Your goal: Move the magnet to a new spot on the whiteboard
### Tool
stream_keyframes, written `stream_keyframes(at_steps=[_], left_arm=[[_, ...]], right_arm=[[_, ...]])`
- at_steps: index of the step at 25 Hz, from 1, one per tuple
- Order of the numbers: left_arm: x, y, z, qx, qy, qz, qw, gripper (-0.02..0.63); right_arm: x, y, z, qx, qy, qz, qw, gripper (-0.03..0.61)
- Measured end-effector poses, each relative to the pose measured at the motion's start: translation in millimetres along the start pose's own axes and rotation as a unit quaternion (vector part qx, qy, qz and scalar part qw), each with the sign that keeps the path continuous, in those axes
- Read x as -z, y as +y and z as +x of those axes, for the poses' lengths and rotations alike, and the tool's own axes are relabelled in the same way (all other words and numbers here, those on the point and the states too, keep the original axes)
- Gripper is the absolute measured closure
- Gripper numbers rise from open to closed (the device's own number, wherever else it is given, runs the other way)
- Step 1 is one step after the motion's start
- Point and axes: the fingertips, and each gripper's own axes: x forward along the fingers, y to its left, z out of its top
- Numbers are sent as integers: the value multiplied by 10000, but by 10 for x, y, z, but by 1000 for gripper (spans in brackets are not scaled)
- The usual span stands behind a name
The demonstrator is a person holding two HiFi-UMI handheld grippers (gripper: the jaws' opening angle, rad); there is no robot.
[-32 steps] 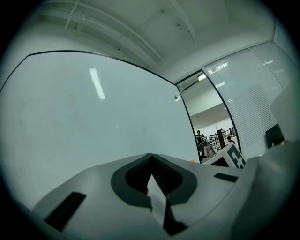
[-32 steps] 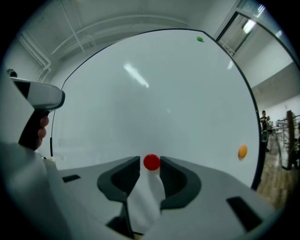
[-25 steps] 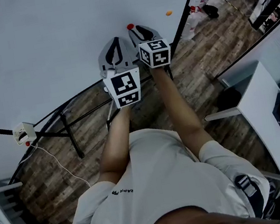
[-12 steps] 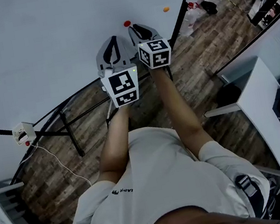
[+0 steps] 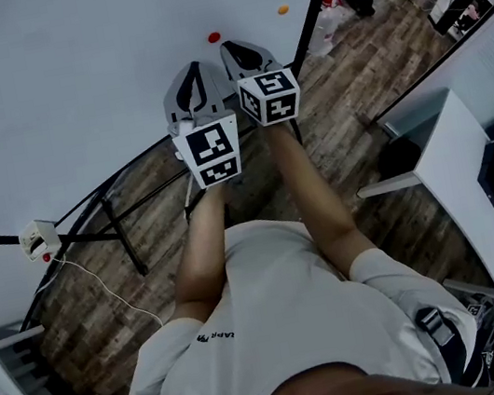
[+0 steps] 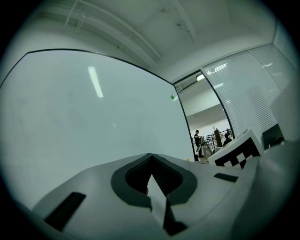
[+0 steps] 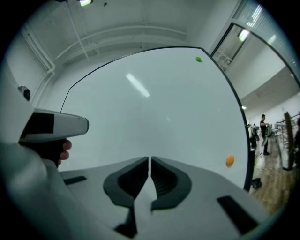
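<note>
The person stands close to the whiteboard (image 5: 64, 73) with both tools raised toward it. The red magnet (image 5: 214, 37) sits on the board just beyond the tips of the right gripper (image 5: 233, 48), a little to their left. In the head view it looks apart from them. That gripper's jaws have just been closing and now stand almost together, with only a thin slit. Its own view shows nothing between them. The left gripper (image 5: 192, 65) hangs just beside it on the left, its jaws closed at the tips and empty.

As I read it, the step in hand is taking hold of the magnet, and the right jaws seem closed on air. To do it well, I'd open them wide and shift the tips left until the magnet sits squarely between the pads. The tool should be level and square to the board before it squeezes the rim. Then tip one edge to peel the magnet off, because dragging may let it slip out. The bare board to the left looks the safest new spot, well apart from the orange magnet (image 5: 283, 9) at the far right and the green magnet (image 7: 198, 59) up high.
</note>
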Motion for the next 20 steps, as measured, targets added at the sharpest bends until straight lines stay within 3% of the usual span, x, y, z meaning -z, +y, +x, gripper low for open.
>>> stream_keyframes(at_steps=[20], left_arm=[[7, -100, -8, 263, -102, 46, 9996, 611]], right_arm=[[-291, 125, -455, -35, -270, -141, 9995, 565]])
